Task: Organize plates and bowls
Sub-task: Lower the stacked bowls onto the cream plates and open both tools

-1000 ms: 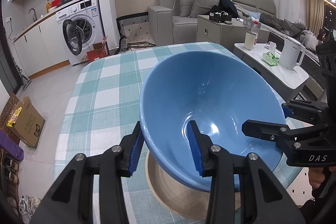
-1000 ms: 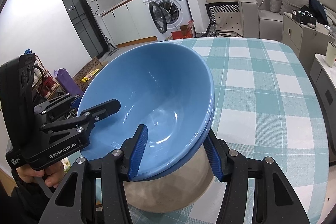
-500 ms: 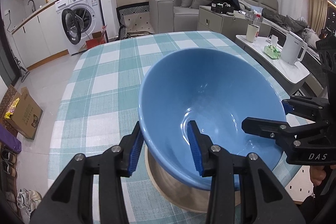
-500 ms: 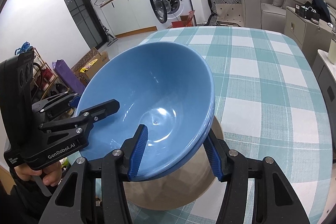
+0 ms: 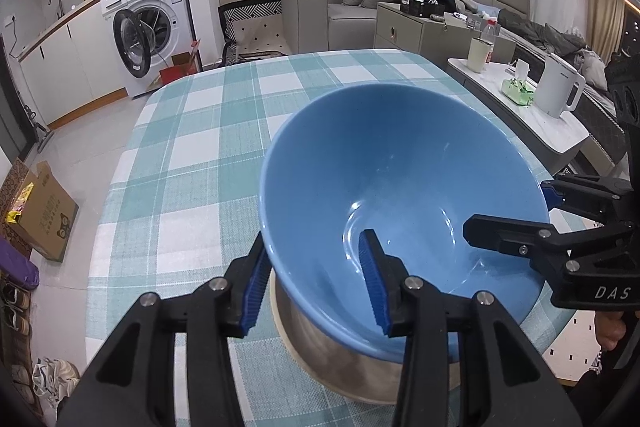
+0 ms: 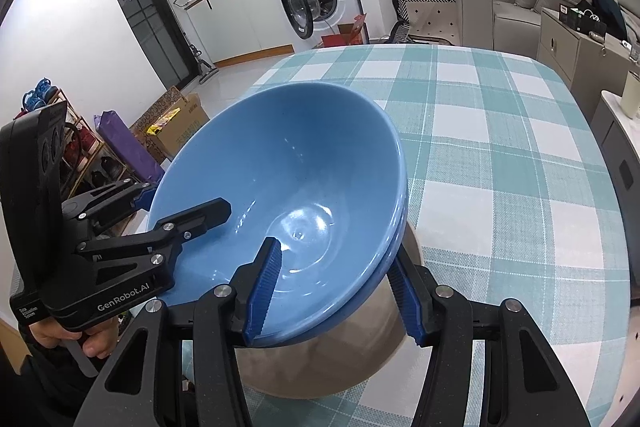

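Between the earlier frames and now, the blue bowl (image 5: 404, 195) had sunk lower and leveled over the beige bowl (image 6: 320, 359) beneath both grippers. Left gripper (image 5: 314, 291) and right gripper (image 6: 334, 291) each pinched its rim, one finger inside and one outside, probably to nest it evenly. Ahead of them, the checked surface (image 6: 500, 155) lay bare; its near edge sat close.

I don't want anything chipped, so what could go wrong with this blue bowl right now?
1. Both tongs, left and right, straddle only the thin rim of the blue bowl; smooth glaze could slip.
2. The bowl is tilted over the beige bowl; uneven lowering might knock them together.
3. The stack sits near the table's edge.
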